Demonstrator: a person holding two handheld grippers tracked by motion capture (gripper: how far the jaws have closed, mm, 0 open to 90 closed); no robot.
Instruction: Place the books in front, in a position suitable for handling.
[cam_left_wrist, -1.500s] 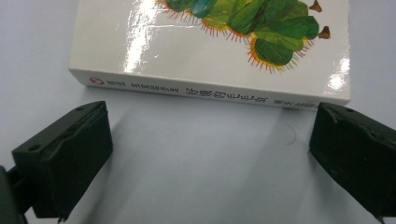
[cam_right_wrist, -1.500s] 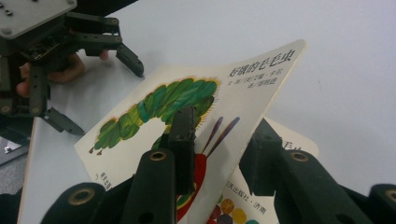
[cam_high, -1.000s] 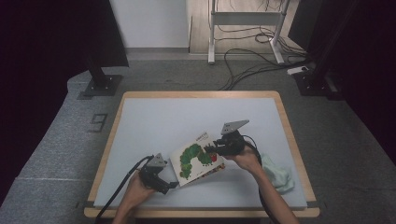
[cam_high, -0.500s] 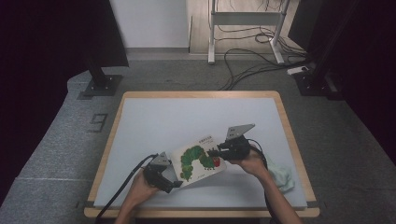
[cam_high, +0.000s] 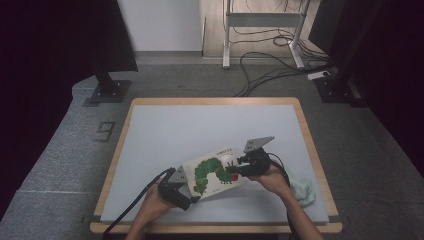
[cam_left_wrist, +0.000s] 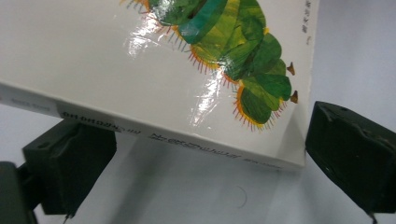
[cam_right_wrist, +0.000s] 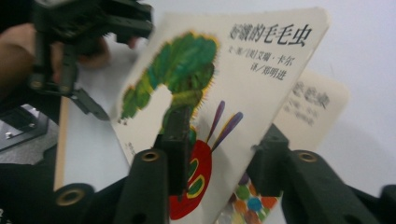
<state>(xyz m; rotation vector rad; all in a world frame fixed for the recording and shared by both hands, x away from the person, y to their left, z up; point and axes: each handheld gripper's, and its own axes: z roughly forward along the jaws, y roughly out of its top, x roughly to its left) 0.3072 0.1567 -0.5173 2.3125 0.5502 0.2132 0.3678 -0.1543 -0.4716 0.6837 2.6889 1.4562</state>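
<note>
We have the book's cover (cam_right_wrist: 261, 70) raised off the title page (cam_right_wrist: 322, 102) but not yet laid flat — the right tongs (cam_right_wrist: 224, 140) have just been opening around it, while the left tongs (cam_left_wrist: 210, 158) gape loosely astride the spine.

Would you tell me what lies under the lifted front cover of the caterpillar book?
Under the cover, the right gripper view shows the title page with printed characters, plus coloured dots low by the right gripper. The cover hides the rest of that page.
</note>
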